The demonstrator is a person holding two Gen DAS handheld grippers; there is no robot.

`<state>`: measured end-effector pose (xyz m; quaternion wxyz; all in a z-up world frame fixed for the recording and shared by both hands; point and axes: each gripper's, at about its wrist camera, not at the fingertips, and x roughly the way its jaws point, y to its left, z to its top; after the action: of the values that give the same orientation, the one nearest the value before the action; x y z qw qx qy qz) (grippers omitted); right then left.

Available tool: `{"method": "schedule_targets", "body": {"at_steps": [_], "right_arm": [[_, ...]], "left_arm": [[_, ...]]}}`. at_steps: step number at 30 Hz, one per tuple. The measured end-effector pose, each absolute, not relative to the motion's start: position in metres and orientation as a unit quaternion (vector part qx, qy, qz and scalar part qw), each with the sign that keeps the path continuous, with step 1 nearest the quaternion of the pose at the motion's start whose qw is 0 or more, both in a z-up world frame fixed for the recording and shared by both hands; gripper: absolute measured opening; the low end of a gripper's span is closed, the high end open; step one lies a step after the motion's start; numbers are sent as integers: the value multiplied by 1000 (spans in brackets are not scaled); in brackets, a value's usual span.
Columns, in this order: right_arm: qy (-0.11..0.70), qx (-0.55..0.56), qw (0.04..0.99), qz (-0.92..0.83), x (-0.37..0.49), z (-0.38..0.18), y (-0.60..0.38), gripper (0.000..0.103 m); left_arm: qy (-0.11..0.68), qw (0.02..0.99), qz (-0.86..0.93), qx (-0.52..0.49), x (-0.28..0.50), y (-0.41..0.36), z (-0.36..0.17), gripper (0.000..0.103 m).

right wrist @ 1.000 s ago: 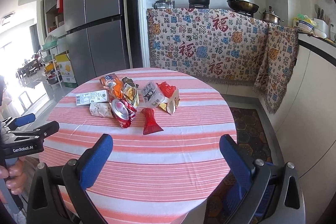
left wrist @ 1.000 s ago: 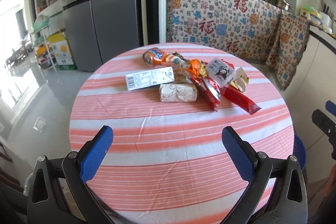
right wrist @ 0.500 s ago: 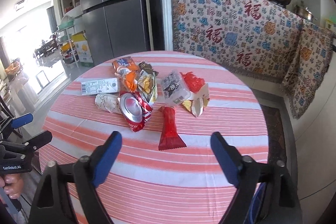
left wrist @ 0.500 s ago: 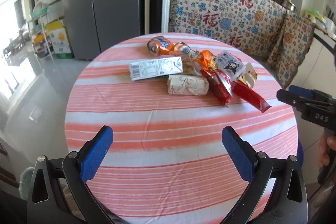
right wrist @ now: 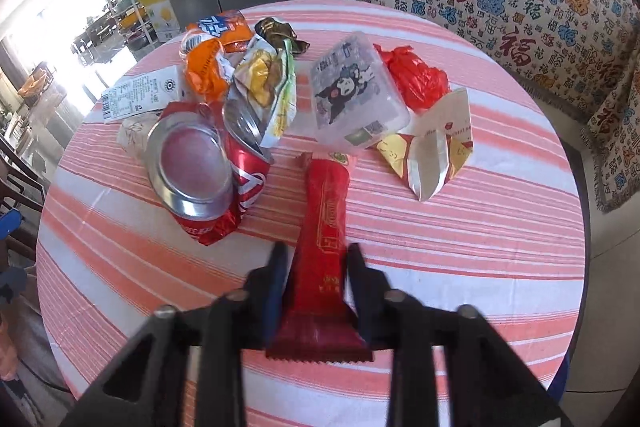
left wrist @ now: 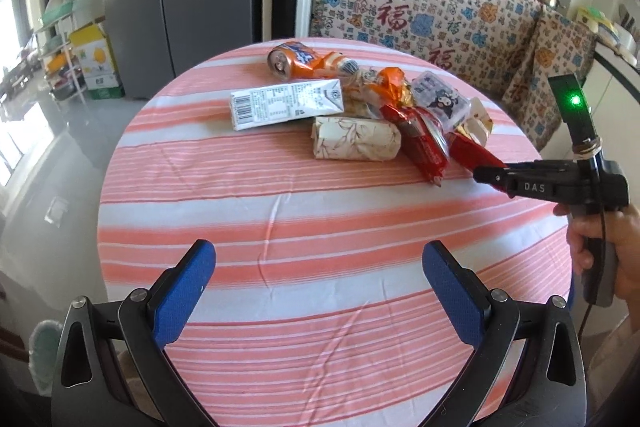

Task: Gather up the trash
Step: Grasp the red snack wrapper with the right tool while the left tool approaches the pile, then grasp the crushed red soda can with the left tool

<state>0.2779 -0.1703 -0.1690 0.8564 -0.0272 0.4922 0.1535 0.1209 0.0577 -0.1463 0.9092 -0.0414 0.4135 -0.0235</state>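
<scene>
The right tool [right wrist: 316, 259] points steeply down at the near end of a long red wrapper [right wrist: 326, 215], and its jaws are closing with the wrapper lying between them; the fingers stand just beside the foil on either side, and whether the pads already press it cannot be told. The left tool [left wrist: 318, 269] hangs wide open and empty above the bare near half of the bench [left wrist: 280, 227], well apart from the rubbish. To do this step well, let the jaws finish closing squarely across the wrapper's width, keep the fingertips low against the striped cloth so the thin foil does not slip out, then lift straight up before moving away, so the crushed red can [right wrist: 208, 171] just beside it is not dragged along. The rest of the trash sits in one heap beyond: an orange can [left wrist: 296, 61], a white carton [left wrist: 286, 103], a rolled paper bundle [left wrist: 356, 139], a clear lidded box with a cartoon figure [right wrist: 356, 95], a red plastic bag [right wrist: 416, 79] and a folded paper sleeve [right wrist: 436, 151]. No bin or bag for the collected trash shows in either view. The wrapper's underside and the pad contact are hidden by the tool's own fingers, and only a hand [left wrist: 608, 251] of the person is in view.
</scene>
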Motion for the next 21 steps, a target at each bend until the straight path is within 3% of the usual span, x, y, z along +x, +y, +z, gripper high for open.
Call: {"method": "schedule_targets", "body": {"at_steps": [10, 21], "right_arm": [[451, -2, 885, 114, 207, -163, -213, 26], [443, -5, 892, 85, 185, -172, -234, 26]], "left_arm": [[429, 900, -45, -71, 157, 6, -143, 100], [472, 867, -34, -159, 235, -17, -172, 61]]}}
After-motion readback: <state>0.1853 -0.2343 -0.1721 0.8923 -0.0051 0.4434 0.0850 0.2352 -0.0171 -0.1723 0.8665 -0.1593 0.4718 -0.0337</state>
